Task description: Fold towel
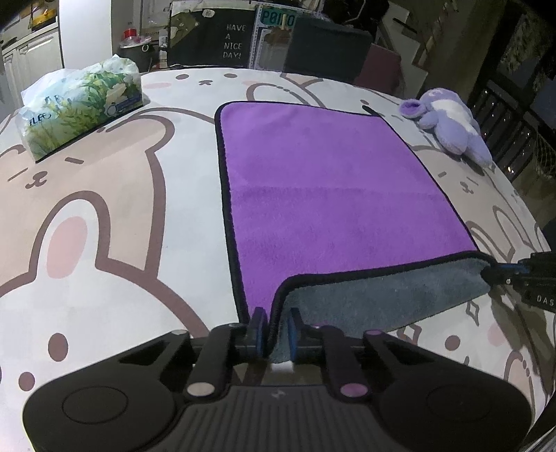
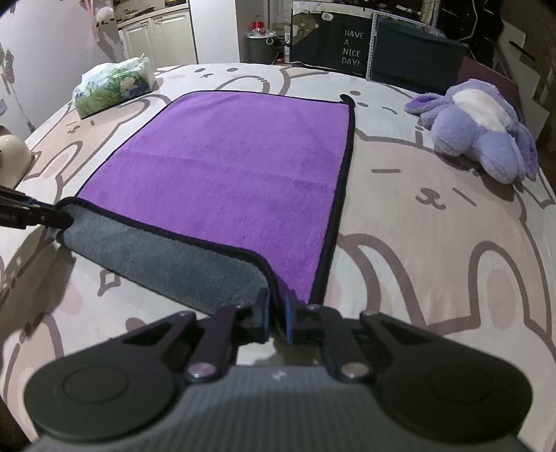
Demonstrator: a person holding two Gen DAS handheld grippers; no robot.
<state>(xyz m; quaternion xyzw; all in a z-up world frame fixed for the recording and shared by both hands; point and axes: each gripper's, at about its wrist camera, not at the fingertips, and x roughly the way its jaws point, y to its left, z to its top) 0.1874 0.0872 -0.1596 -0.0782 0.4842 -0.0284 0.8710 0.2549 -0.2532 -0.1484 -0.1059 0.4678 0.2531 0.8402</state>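
The purple towel (image 1: 319, 180) lies on the bunny-print bench (image 1: 104, 226), its near edge lifted, grey underside showing; the left hand-held gripper (image 1: 276, 330) and right hand-held gripper (image 2: 276, 320) each pinch a near corner; only the right wrist view shows a cream object (image 2: 12, 156) at the bench's left edge.

A big soft cover with pink and white cartoon bunnies (image 2: 434, 215) fills the room's middle. Behind it stands a black board saying "HAVE A NICE DAY!" (image 2: 351, 47). White cupboards (image 2: 156, 31) stand left of that board.
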